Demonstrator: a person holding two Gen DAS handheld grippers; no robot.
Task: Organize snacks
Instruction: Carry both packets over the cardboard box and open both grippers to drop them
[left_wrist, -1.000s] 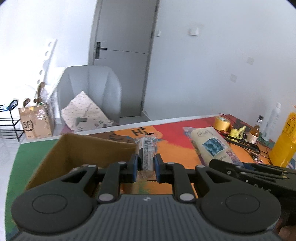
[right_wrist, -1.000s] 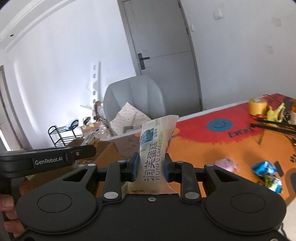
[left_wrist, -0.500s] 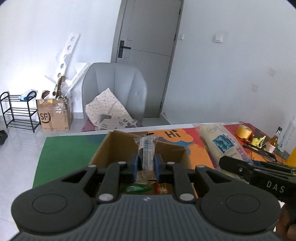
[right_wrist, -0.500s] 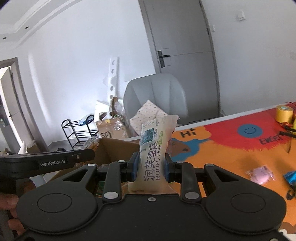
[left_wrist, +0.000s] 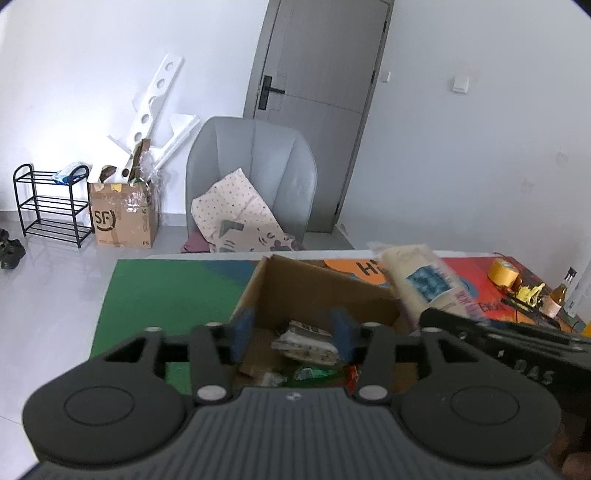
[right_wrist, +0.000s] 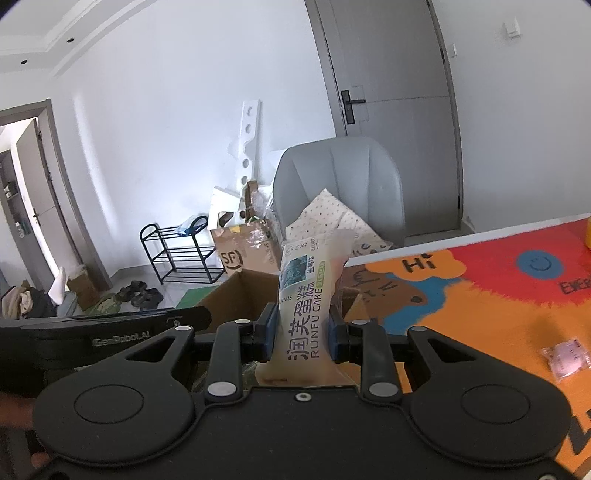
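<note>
An open cardboard box (left_wrist: 314, 288) stands on the table and holds several snack packets. My left gripper (left_wrist: 291, 334) is open above the box, and a clear-wrapped snack packet (left_wrist: 304, 343) lies in the box between its fingers. My right gripper (right_wrist: 301, 328) is shut on a Runfu cake packet (right_wrist: 308, 306), held upright just right of the box (right_wrist: 236, 299). The cake packet also shows in the left wrist view (left_wrist: 424, 284), above the box's right wall.
A colourful mat (right_wrist: 498, 295) covers the table; a green area (left_wrist: 166, 291) lies left of the box. A pink packet (right_wrist: 567, 356) lies on the mat at right. Yellow tape (left_wrist: 502, 271) and a small bottle (left_wrist: 563, 291) stand at the far right. A grey chair (left_wrist: 251, 177) is behind the table.
My left gripper has opened and the clear-wrapped snack has dropped into the box. My right gripper has carried the cake packet left, closer to the box.
</note>
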